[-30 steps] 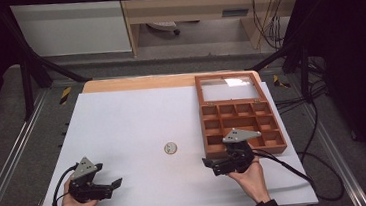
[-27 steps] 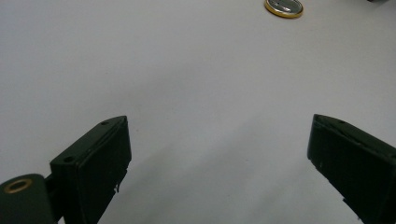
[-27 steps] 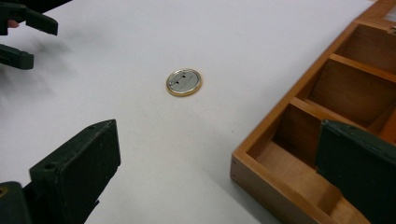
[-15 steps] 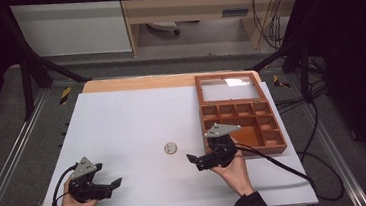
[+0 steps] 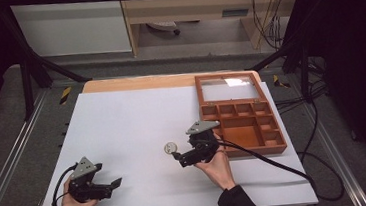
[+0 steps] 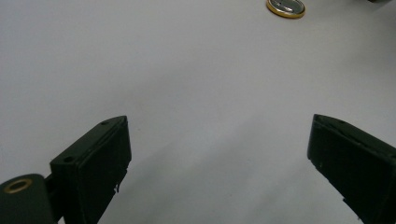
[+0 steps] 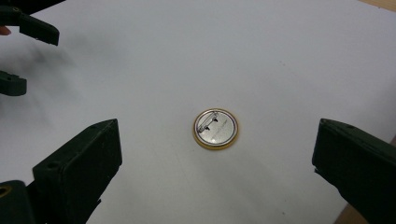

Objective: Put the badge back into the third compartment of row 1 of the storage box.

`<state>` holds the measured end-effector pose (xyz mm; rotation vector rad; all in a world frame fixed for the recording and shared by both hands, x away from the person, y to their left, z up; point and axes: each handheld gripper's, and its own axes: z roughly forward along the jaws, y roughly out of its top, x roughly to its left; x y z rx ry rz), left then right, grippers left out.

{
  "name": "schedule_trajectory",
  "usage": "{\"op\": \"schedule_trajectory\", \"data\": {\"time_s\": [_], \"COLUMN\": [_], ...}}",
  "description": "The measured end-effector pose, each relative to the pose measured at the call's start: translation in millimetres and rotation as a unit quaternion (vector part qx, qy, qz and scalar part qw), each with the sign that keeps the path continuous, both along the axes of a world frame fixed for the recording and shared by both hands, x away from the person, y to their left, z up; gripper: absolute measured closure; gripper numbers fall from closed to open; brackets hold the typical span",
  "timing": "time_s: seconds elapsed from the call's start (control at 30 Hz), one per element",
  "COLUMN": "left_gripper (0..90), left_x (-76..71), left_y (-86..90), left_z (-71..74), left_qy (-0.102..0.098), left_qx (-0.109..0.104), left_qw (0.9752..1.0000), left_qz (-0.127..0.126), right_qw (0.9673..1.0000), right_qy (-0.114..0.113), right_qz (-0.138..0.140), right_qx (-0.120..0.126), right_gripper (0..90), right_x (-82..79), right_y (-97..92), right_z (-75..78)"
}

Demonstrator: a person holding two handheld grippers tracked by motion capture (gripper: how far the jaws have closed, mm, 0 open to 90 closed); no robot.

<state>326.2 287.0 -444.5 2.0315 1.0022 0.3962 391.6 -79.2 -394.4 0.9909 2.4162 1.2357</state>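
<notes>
Left gripper (image 5: 113,183) near table's front-left corner, jaws spread wide, holding nothing. Pin badge (image 7: 215,129) flat on white table (image 5: 122,123), back side up, just beside right gripper (image 5: 177,158); its 2 jaws wide apart, empty. Right gripper view shows clasp bar running diagonally; high view shows wooden compartment box (image 5: 240,115) at right.

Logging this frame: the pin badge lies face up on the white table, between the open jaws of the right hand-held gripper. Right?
Not face up. The right gripper view shows the pin badge lying back up, its metal back and pin showing. The rest holds: it lies on the white table, before the open right hand-held gripper.
</notes>
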Motion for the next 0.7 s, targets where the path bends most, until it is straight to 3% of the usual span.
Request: {"op": "schedule_trajectory", "data": {"time_s": [0.4, 0.7], "left_gripper": [5.7, 5.7], "left_x": [0.0, 0.2], "left_y": [0.3, 0.3], "left_z": [0.0, -0.1], "left_qy": [0.0, 0.001], "left_qx": [-0.001, 0.0], "left_qw": [1.0, 1.0], "left_qz": [0.0, -0.001], "right_qw": [0.9996, 0.9992], "right_qy": [0.01, 0.024], "right_qz": [0.002, -0.006], "right_qx": [-0.027, -0.03], "right_gripper": [3.3, 6.4], "right_x": [19.0, 30.2], "right_y": [32.7, 41.9], "right_z": [-17.0, -32.5]}}
